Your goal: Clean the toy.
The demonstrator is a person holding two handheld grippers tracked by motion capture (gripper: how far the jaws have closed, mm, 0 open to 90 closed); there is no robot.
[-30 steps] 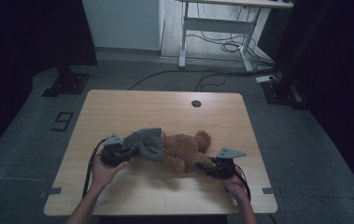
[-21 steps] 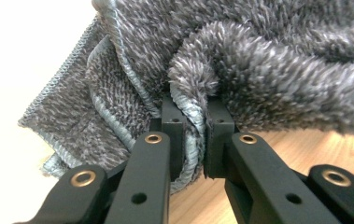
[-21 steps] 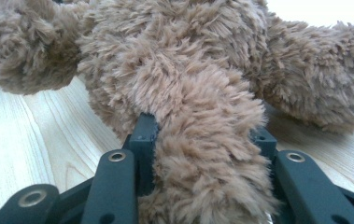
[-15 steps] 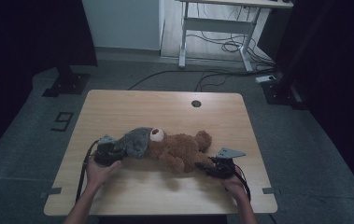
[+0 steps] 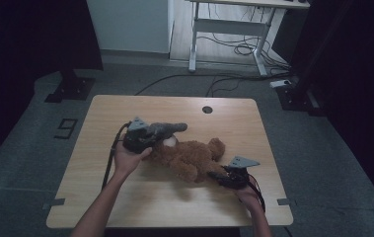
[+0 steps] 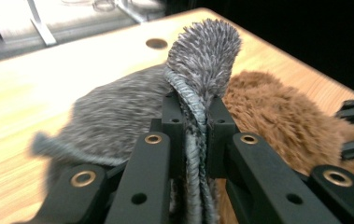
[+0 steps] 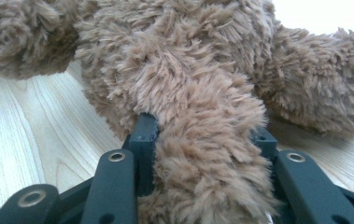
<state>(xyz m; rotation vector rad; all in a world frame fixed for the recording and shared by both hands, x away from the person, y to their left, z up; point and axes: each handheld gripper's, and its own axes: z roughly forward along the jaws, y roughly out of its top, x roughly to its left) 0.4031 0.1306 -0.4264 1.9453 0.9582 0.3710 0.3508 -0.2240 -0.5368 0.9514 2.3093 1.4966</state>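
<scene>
A brown teddy bear [image 5: 189, 157] lies on its side in the middle of the wooden table [image 5: 125, 197]. My left gripper [image 5: 149, 133] hangs just above the bear's head, shut on the seamed edge of a fuzzy grey garment [image 5: 167, 129] that stretches to the right, lifted off the bear. In the left gripper view the jaws [image 6: 194, 114] pinch the grey garment [image 6: 205, 51], with the bear [image 6: 277, 116] behind to the right. My right gripper [image 5: 219, 177] rests on the table, shut on the bear's leg [image 7: 202, 154], which bulges between the pads.
A round cable hole [image 5: 207, 109] sits near the table's far edge. Beyond the table are a white desk frame [image 5: 229, 24], floor cables [image 5: 214, 79] and black stand bases [image 5: 71, 89]. Bare wood lies in front of the bear and at the far left.
My left gripper has risen and moved away from me and to the right with the grey garment, pulling it off the bear's head so the pale muzzle shows. The right gripper has stayed put.
</scene>
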